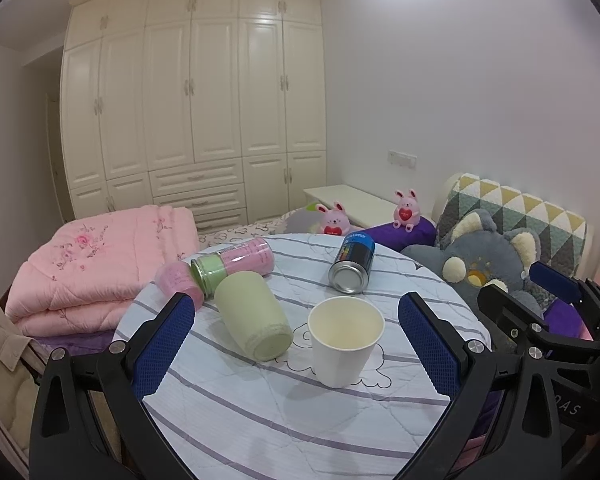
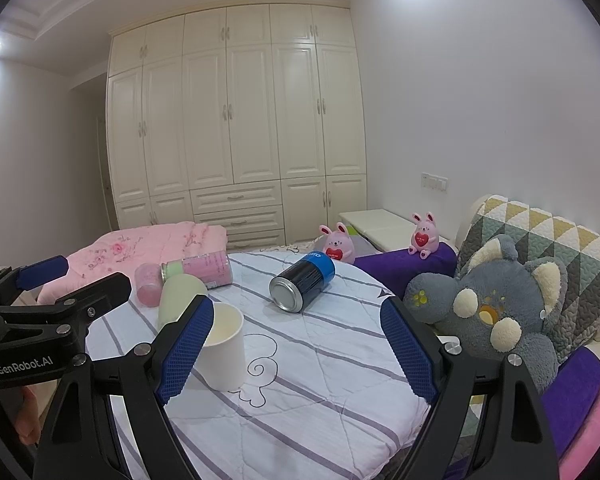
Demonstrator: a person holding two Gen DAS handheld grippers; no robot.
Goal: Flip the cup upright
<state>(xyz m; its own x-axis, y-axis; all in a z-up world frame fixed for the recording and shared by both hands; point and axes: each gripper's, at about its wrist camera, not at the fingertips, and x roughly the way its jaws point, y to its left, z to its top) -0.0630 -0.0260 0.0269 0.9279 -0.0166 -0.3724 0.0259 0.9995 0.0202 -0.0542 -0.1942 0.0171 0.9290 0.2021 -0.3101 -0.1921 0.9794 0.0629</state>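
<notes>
Left claw (image 1: 296, 344) spread wide, gripping nothing, hovering low over the near edge of the round bench (image 1: 260, 420); white paper cup (image 1: 344, 340) sitting between the fingers but clear of both pads, mouth up. Right claw (image 2: 296, 344) also wide apart and empty, off to the right of the left one, with that same white cup just beside its left finger (image 2: 188, 344). Judging by that: white cup already upright, so that part looks done. Green cup (image 1: 254, 316) on its side just left of the white one, base toward the camera, mouth pointing away, so probably the one left to flip, if it counts; no grip on it yet. Around it: pink-and-green bottle (image 1: 236, 264) lying down right behind the green cup, near or touching, small pink cap (image 1: 178, 282) beside that, blue can (image 1: 354, 262) on its side further back, well apart from the cups. Tight spot on the green cup: bottle behind, white cup close on the right, so a sideways grab risks knocking the white one over. Quilted cloth on the bench soft, may let cups wobble. Pink folded quilt (image 1: 96, 264) left, grey plush (image 1: 484, 256) right, both off the bench.
</notes>
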